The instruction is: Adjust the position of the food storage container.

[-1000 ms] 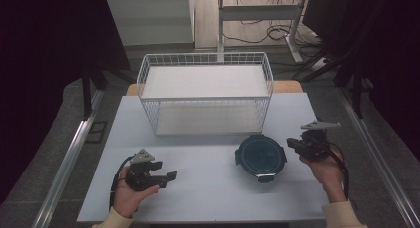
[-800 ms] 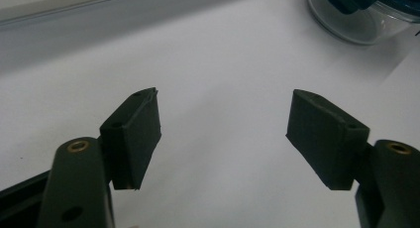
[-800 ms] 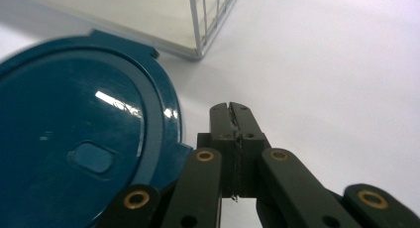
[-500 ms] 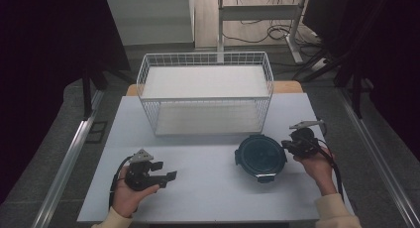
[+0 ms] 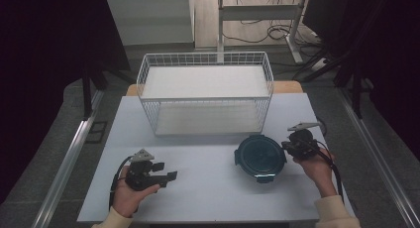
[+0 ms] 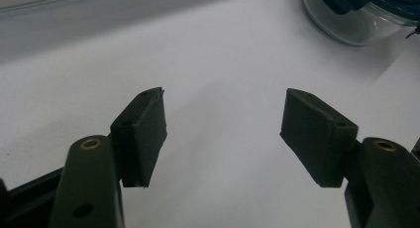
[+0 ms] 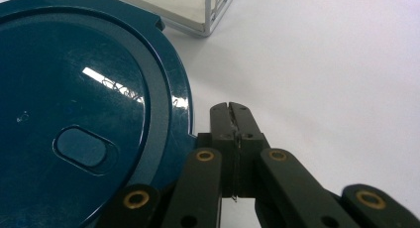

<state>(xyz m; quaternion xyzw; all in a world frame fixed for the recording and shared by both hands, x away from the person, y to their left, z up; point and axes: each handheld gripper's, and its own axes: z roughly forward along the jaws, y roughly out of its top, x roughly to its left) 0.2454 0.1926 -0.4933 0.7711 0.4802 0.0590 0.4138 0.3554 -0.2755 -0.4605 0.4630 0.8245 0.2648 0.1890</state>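
A round container with a dark blue lid [image 5: 260, 156] stands on the white table [image 5: 213, 193], right of centre. My right gripper [image 5: 287, 146] is at the lid's right edge, jaws shut with nothing between them. In the right gripper view the closed tips [image 7: 231, 108] lie just beside the lid's rim [image 7: 168, 104]. My left gripper [image 5: 166, 171] hovers low over the table at the front left. It is open, and its jaws have just been closing on nothing. The left gripper view shows its pads [image 6: 143, 134] apart over bare table, with the container's clear wall [image 6: 341, 29] far off.
A white wire basket [image 5: 208, 100] with a white floor stands at the back middle of the table; its corner [image 7: 210, 17] is just beyond the lid. Dark floor and metal rails flank the table.
The right hand has shifted left, bringing its shut gripper up to the container's edge. The left gripper has stayed in place, and its jaws stand a little narrower.
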